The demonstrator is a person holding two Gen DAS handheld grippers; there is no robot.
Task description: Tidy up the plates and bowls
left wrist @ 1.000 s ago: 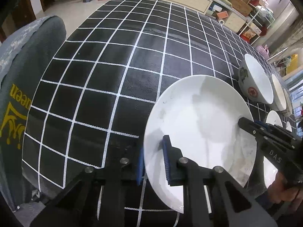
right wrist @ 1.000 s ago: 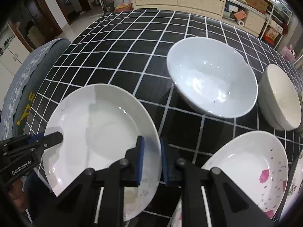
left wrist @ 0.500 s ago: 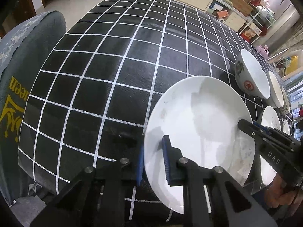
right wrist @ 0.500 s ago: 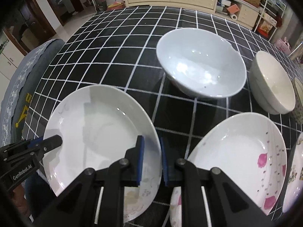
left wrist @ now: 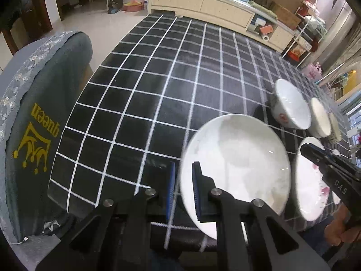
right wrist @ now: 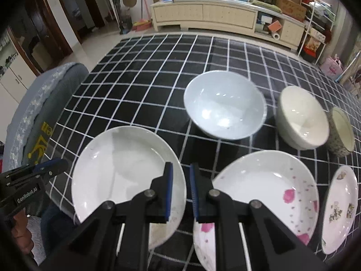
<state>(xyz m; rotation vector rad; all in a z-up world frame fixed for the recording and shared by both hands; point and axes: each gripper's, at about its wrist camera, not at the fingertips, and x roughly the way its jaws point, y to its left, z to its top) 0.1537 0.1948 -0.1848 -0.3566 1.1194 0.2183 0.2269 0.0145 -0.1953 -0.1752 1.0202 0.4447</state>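
A plain white plate (left wrist: pixel 237 162) (right wrist: pixel 121 167) hangs above the black gridded table (left wrist: pixel 158 79), held by opposite rims. My left gripper (left wrist: pixel 182 189) has the plate's left rim between its blue pads, and its jaws are closing on it. My right gripper (right wrist: pixel 180 192) is shut on the right rim. Each gripper shows in the other's view, the right gripper (left wrist: pixel 315 155) and the left gripper (right wrist: pixel 45 169). On the table lie a pink-flowered plate (right wrist: pixel 266 185), a large white bowl (right wrist: pixel 223 106), a cream bowl (right wrist: pixel 302 117), a small patterned bowl (right wrist: pixel 340 133) and a flower-printed plate (right wrist: pixel 340 207).
A chair with a grey cover (left wrist: pixel 33 113) stands at the table's left edge. The far and left parts of the tablecloth hold nothing. A low cream cabinet (right wrist: pixel 214 13) runs along the back wall, with shelves (right wrist: pixel 313 29) at the right.
Both grippers have risen with the white plate between them, so the table and the other dishes look smaller and farther below. The grips on the plate's rims are unchanged.
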